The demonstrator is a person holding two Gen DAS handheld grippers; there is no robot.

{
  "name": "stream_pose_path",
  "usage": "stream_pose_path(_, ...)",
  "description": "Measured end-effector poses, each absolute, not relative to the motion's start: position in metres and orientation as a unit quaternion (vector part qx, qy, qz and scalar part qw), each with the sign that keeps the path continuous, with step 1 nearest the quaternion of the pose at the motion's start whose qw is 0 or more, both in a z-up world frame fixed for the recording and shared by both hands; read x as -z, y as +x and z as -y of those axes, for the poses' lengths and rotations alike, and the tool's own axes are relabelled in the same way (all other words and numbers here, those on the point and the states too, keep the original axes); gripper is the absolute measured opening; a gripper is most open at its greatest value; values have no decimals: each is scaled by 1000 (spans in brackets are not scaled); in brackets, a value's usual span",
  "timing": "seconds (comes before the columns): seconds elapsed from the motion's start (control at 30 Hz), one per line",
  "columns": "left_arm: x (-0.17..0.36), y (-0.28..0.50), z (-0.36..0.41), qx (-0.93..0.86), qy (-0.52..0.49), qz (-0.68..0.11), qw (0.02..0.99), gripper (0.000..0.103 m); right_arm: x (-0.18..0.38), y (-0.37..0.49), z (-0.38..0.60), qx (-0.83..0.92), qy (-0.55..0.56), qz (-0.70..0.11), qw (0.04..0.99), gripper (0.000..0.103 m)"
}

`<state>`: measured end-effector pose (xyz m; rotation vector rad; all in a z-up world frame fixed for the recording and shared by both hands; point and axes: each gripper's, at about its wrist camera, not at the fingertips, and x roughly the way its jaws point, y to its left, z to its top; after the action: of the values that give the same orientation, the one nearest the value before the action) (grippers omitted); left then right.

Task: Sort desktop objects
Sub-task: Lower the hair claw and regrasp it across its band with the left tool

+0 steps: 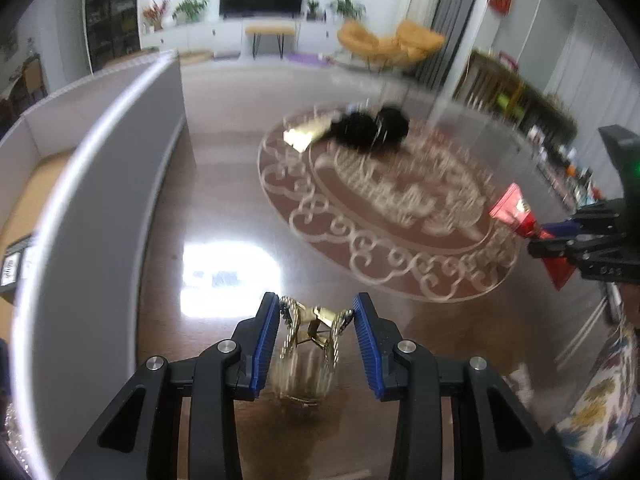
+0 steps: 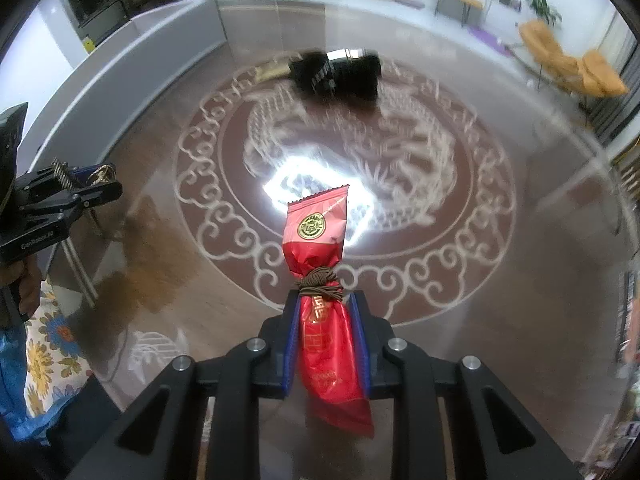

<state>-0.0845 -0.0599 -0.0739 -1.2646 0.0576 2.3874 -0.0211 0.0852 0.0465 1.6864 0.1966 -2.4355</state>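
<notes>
With the left gripper [image 1: 316,314] clamped on the golden hair clip [image 1: 314,322] at lower centre and the right gripper [image 2: 325,300] closed on the red packet [image 2: 320,280], both should be carried steadily, grips firm, toward the grey bin [image 1: 120,168] at left.

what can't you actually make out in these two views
- Black objects at the far side of the round table: motion-blurred in both views, so their identity is unclear.
- Gold clip in the left gripper: its lower part is blurred in the left wrist view.
- Red packet in the right gripper: its print is too small to read, and its tail is hidden by the fingers.
- Grey bin: its wall hides the contents.
</notes>
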Motion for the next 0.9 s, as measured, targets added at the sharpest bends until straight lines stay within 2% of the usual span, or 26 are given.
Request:
stream_pose_path(0.13, 39, -73, 80, -877, -423, 25, 226, 38, -84, -30, -61, 830, 544, -71, 99, 24)
stream_pose_path(0.17, 29, -70, 87, -881, -414, 37, 225, 29, -90, -32, -53, 832, 540, -72, 106, 24)
stream_pose_path(0.2, 18, -67, 95, -886, -404, 45, 225, 27, -99, -35, -43, 836, 532, -73, 114, 24)
stream_pose_path(0.43, -47, -59, 151, -901, -363, 69, 225, 27, -157, -55, 41, 859, 474, -75, 176, 24)
stream_pose_path(0.57, -54, -51, 152, -894, -381, 47, 233, 29, -184, -54, 59, 872, 445, -63, 193, 24)
stream_pose_path(0.63, -43, -50, 133, -886, -397, 28, 238, 49, -193, -49, 56, 877, 435, -54, 195, 25)
stream_pose_path(0.67, -35, -51, 122, -885, -402, 15, 232, 77, -195, -46, 52, 878, 434, -49, 195, 25)
stream_pose_path(0.7, -25, -54, 109, -889, -402, -6, 219, 96, -196, -42, 47, 879, 433, -42, 194, 25)
stream_pose_path(0.9, 40, -122, 52, -887, -429, -85, 147, 98, -180, -15, 16, 874, 447, -14, 189, 25)
